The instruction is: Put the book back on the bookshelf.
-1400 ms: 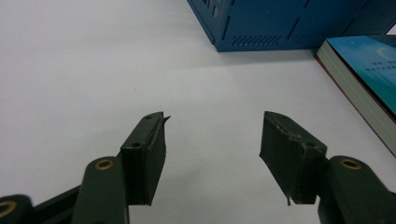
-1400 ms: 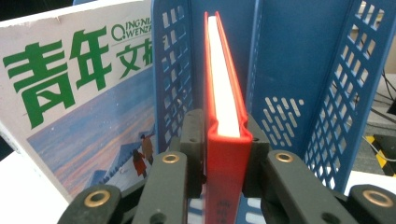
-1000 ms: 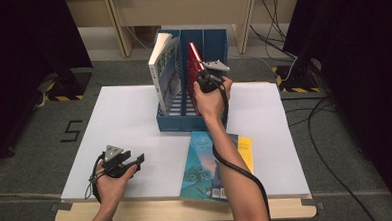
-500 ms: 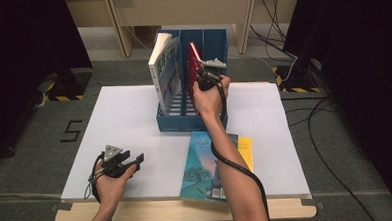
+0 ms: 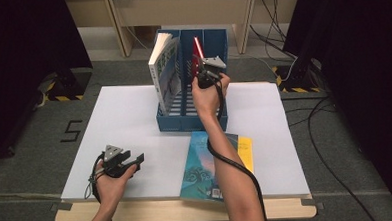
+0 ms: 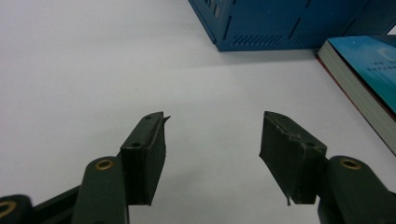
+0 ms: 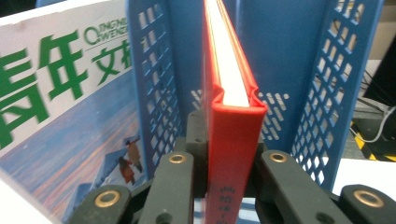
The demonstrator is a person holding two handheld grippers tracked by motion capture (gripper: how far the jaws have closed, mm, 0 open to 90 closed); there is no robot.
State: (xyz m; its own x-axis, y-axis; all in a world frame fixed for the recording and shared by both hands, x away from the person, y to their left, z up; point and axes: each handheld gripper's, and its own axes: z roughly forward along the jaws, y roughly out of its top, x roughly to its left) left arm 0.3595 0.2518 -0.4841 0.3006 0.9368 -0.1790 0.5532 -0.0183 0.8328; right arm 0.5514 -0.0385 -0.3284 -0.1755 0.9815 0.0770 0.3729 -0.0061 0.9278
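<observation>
The right gripper (image 7: 219,186) has just closed its jaws on the spine of the red book (image 7: 231,121), upright in the blue file rack (image 5: 216,44) at upper centre. Keep it vertical between the dividers. The left gripper (image 5: 131,161) rests open and empty on the bench (image 5: 129,113), lower left.

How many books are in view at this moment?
4. A magazine-like book leans in the blue rack's left slot; the red book stands in a slot, clamped by the right gripper; a teal book lies on a yellow book on the table.
</observation>
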